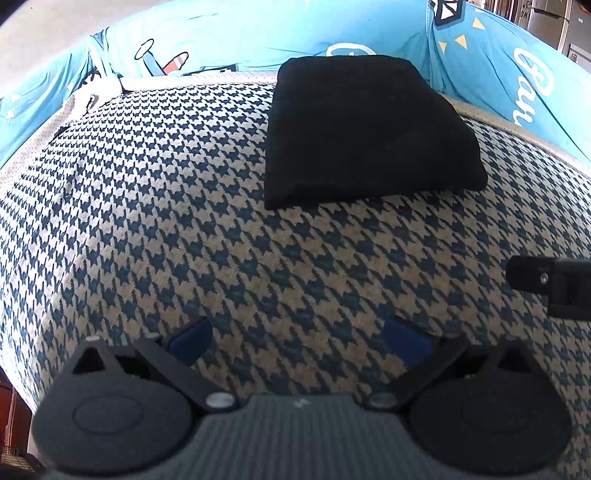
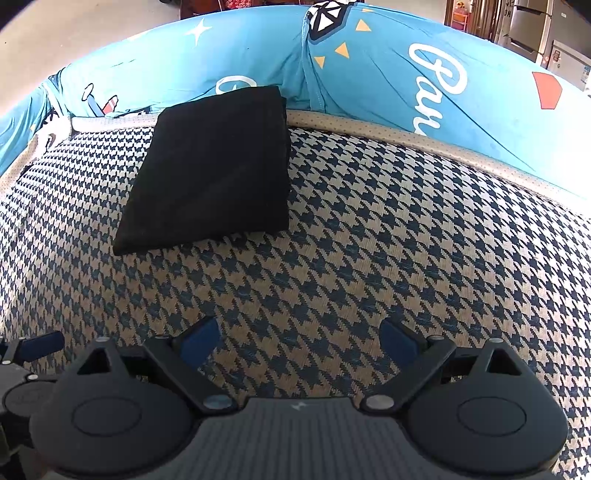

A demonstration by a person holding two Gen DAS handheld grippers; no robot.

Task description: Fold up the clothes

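A black garment (image 1: 369,129) lies folded into a neat rectangle on the houndstooth seat cushion (image 1: 166,221), near the backrest. In the right wrist view the same black garment (image 2: 214,166) sits left of centre on the cushion (image 2: 369,240). My left gripper (image 1: 299,341) hovers open over bare cushion, well in front of the garment, nothing between its blue pads (image 1: 190,338). My right gripper (image 2: 299,338) is likewise open and empty, in front and to the right of the garment. The right gripper's tip (image 1: 546,284) shows at the left view's right edge.
A bright blue printed cover (image 2: 406,85) with white lettering drapes the backrest behind the cushion. A beige dotted border (image 2: 406,138) edges the cushion's back. The left gripper's body (image 2: 26,354) shows at the lower left of the right view. Cabinets (image 2: 535,29) stand far right.
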